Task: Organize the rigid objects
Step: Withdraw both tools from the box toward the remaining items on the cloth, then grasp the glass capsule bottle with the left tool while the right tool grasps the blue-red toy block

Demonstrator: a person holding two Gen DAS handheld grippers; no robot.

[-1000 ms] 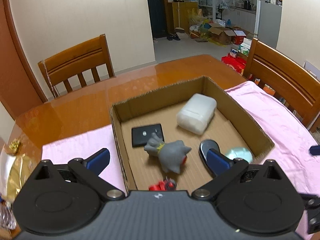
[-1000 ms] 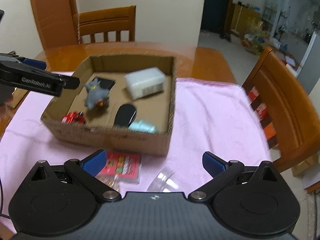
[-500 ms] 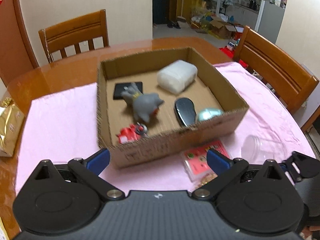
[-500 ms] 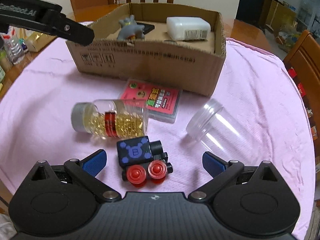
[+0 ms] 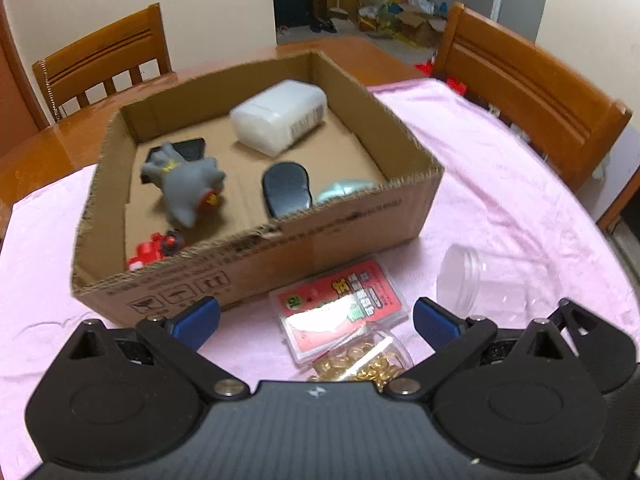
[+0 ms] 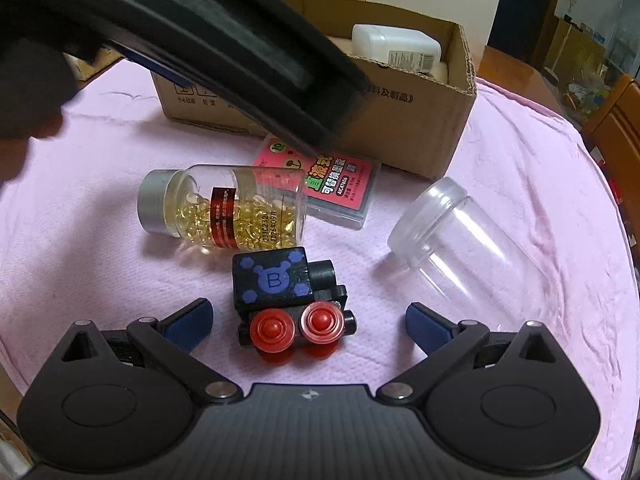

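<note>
A cardboard box [image 5: 340, 220] [image 6: 420, 120] on the pink cloth holds a grey toy [image 5: 184, 184], a white container [image 5: 280, 116], a black mouse [image 5: 288, 188], a red toy [image 5: 156, 248] and a pale green thing [image 5: 344, 190]. In front lie a red card pack [image 5: 340, 308] [image 6: 340, 188], a capsule bottle [image 6: 224, 212] [image 5: 360, 360], a clear jar [image 6: 460, 248] [image 5: 480, 284] and a black toy train [image 6: 288, 296]. My left gripper [image 5: 316, 320] is open above the card pack. My right gripper [image 6: 308, 320] is open around the train, not touching it.
Wooden chairs stand at the far left [image 5: 104, 56] and at the right [image 5: 528, 84] of the brown table [image 5: 32, 160]. The left gripper's black body [image 6: 200, 28] crosses the top of the right wrist view, over the box's front.
My left gripper drew back from over the box to its front side. My right gripper moved down and forward, so the train now sits between its fingers.
</note>
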